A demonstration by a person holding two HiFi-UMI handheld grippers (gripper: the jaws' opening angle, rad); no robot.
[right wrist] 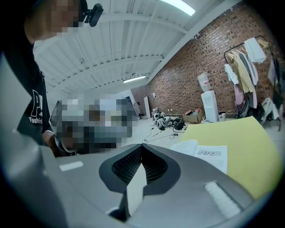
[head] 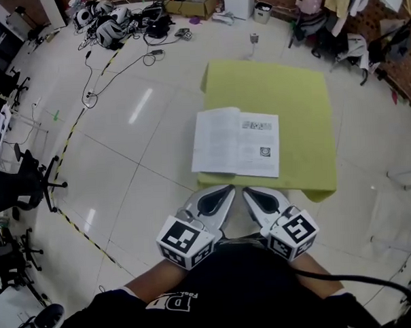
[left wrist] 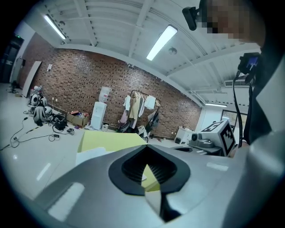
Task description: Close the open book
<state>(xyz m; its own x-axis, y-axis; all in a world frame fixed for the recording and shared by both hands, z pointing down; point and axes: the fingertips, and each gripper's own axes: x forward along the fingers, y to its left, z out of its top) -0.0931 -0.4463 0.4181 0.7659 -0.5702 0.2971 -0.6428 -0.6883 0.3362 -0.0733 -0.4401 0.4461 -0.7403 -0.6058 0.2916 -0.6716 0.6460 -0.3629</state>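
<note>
While left gripper point(head: 229, 190) and right gripper point(head: 248, 191) hang clenched, empty, before the open book point(head: 236, 143) on the tabletop point(head: 305, 101), best catch the book's seemingly overhanging left edge, fold across.

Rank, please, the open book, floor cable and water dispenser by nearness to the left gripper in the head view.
1. Open book: on the table, just ahead of the left gripper.
2. Floor cable: far left.
3. Water dispenser: at the far wall.
</note>
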